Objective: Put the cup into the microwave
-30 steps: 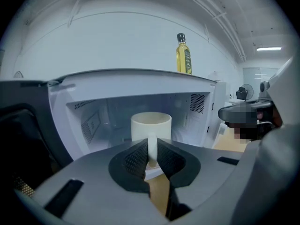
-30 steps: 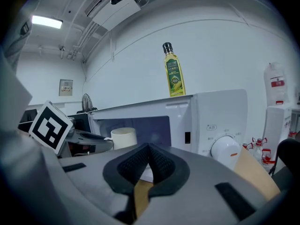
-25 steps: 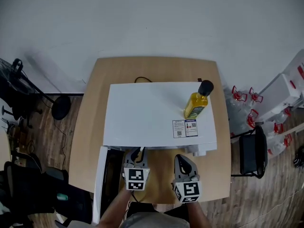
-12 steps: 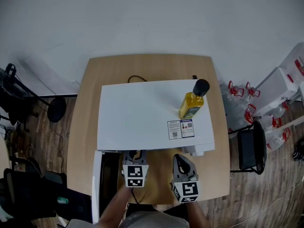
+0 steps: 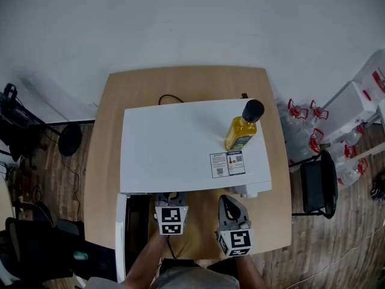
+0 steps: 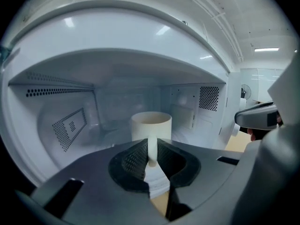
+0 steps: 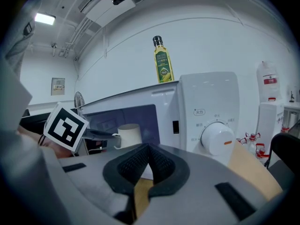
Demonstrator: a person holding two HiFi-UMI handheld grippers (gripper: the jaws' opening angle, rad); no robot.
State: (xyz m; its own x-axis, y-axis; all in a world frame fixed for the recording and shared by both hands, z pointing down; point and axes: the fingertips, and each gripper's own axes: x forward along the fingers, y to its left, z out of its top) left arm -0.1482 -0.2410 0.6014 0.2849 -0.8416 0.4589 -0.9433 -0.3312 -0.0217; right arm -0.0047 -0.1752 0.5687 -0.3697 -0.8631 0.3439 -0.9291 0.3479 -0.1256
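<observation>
While the left gripper (image 6: 151, 146) reaches into the open front of the microwave (image 5: 180, 143), its ribbed pads are clamped on the thin handle of the white cup (image 6: 151, 124). The cup stands upright at the lower centre of the left gripper view. Around it that view shows the pale cavity, with perforated vent patches on the left wall and at the upper right. The curved top edge of the opening runs across the upper frame. The cup appears to be inside the cavity, though the gripper body hides its base, so I cannot tell whether it rests on the floor there.

In the right gripper view the same cup sits left of centre against the dark opening, with the left gripper's marker cube (image 7: 65, 125) just to its left. The right gripper (image 7: 149, 150) has its jaws closed together with nothing between them. Beyond it, right of centre, is the microwave's white dial (image 7: 216, 137).

A yellow oil bottle (image 5: 243, 127) with a black cap stands upright on top of the microwave, toward the right in the head view. Both grippers show at the lower centre of that view over the wooden table (image 5: 108, 161). The left one is at the microwave's front edge and the right one is beside it, apart from the oven. The door (image 5: 122, 233) hangs open at the lower left.
</observation>
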